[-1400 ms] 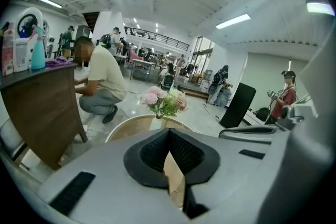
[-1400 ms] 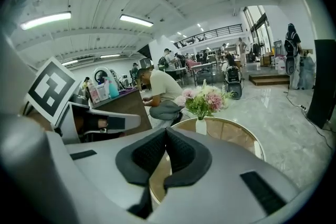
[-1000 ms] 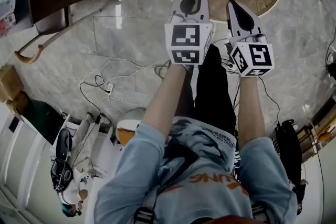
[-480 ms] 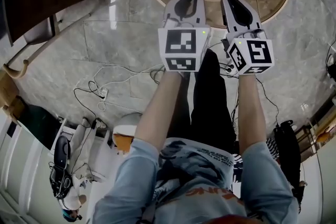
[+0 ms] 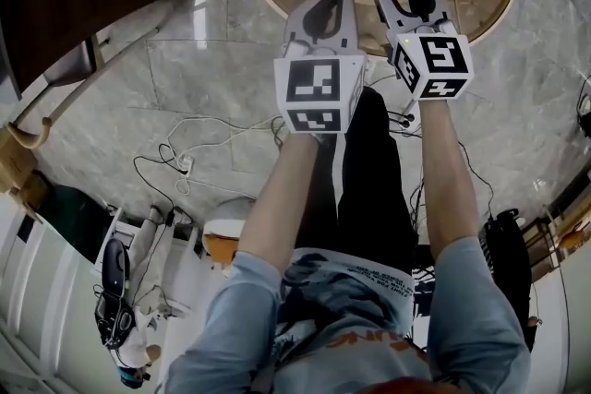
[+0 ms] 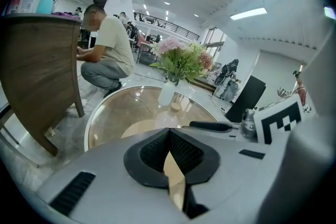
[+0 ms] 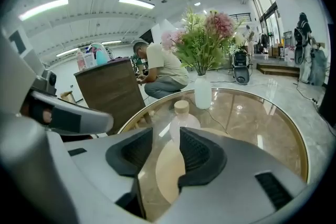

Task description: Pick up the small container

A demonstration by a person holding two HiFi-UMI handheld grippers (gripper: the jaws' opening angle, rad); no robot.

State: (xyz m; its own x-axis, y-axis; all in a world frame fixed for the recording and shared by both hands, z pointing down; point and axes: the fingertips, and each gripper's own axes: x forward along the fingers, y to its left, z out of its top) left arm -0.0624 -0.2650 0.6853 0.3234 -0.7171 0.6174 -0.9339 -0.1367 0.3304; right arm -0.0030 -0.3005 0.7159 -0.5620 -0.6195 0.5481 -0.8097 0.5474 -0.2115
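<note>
The container [image 7: 182,114], a frosted bottle with a tan lid, stands on the glass table [image 7: 262,123] straight ahead of our right gripper [image 7: 167,136]. We see it through the gap beyond the fingertips, with the vase [image 7: 202,92] behind it. Any label on it is too small for us to read, and the orange print on our shirt [image 5: 369,341] is cut off. The right jaws have just been opening and stand wide, with nothing between the pads. Our left gripper [image 6: 168,132] is clenched, tips meeting, and it holds nothing.

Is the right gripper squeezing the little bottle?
No, the right gripper has just been opening its fingers with nothing between them, and the small bottle stands beyond them on the glass table.
</note>
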